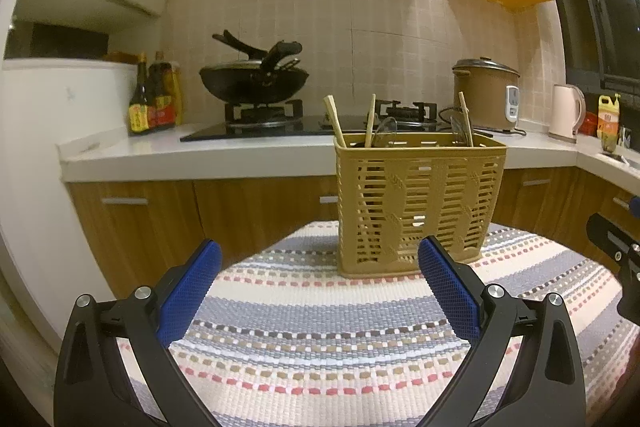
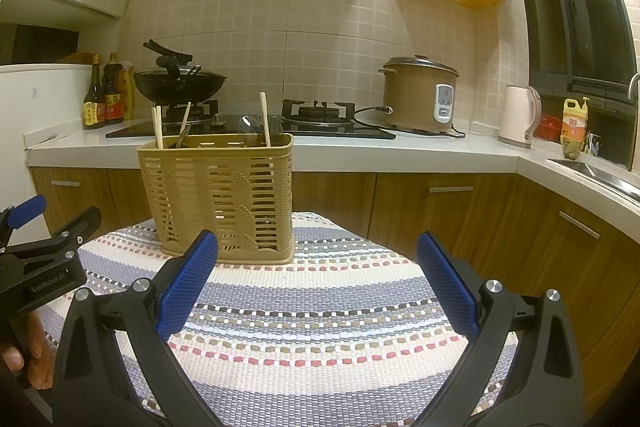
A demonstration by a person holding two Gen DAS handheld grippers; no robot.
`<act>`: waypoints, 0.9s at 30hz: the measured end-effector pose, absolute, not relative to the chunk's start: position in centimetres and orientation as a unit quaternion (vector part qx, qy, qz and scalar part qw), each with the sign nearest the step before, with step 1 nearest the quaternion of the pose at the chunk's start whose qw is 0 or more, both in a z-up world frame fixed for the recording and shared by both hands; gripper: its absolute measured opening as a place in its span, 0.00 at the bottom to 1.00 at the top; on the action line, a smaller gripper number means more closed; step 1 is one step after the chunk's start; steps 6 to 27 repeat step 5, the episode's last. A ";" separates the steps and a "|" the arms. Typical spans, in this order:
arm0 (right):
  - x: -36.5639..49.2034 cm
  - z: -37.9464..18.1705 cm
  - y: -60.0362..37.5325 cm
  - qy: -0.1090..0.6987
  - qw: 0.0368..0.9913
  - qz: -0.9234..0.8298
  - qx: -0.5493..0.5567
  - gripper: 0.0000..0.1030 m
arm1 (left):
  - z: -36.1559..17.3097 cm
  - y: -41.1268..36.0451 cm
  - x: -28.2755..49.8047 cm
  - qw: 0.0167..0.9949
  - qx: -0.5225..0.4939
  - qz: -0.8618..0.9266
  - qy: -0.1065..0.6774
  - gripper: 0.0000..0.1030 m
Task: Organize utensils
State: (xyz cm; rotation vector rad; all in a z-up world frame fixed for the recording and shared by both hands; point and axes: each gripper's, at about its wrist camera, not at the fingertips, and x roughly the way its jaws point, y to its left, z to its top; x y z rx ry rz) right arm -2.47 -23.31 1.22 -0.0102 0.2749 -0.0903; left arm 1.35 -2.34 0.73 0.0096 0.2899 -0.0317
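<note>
Kitchen bkgd, striped cloth on desk point(image 1: 320, 327). Left tool point(image 1: 318, 279) spread, empty. Utensil basket point(image 1: 416, 203) at desk's far edge, chopsticks point(image 1: 335, 123) inside. Right tool point(image 2: 316, 275) spread, empty. Looks like start or finish; next: reach for basket.

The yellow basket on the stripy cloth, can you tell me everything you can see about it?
The basket is a tan, plastic-looking utensil holder, box-shaped, with slotted walls and a woven pattern. It stands upright on the striped cloth, near its far edge. Pale wooden-looking chopsticks lean out of its open top, and a shiny spoon-like bowl peeks above the rim. Neither the left gripper nor the right gripper touches it; both are open.
</note>
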 end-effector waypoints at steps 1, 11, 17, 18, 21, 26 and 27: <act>-2.5 1.2 -23.3 0.137 0.990 -0.045 -0.004 0.92 | 0.7 -2.2 1.4 0.989 0.001 -0.018 0.146 0.93; -2.4 1.2 -23.4 0.139 0.989 -0.045 -0.002 0.92 | 0.6 -2.2 1.6 0.988 0.000 -0.018 0.151 0.93; -2.4 1.2 -23.4 0.139 0.989 -0.045 -0.002 0.92 | 0.6 -2.2 1.6 0.988 0.000 -0.018 0.151 0.93; -2.4 1.2 -23.4 0.139 0.989 -0.045 -0.002 0.92 | 0.6 -2.2 1.6 0.988 0.000 -0.018 0.151 0.93; -2.4 1.2 -23.4 0.139 0.989 -0.045 -0.002 0.92 | 0.6 -2.2 1.6 0.988 0.000 -0.018 0.151 0.93; -2.4 1.2 -23.4 0.139 0.989 -0.045 -0.002 0.92 | 0.6 -2.2 1.6 0.988 0.000 -0.018 0.151 0.93; -2.4 1.2 -23.4 0.139 0.989 -0.045 -0.002 0.92 | 0.6 -2.2 1.6 0.988 0.000 -0.018 0.151 0.93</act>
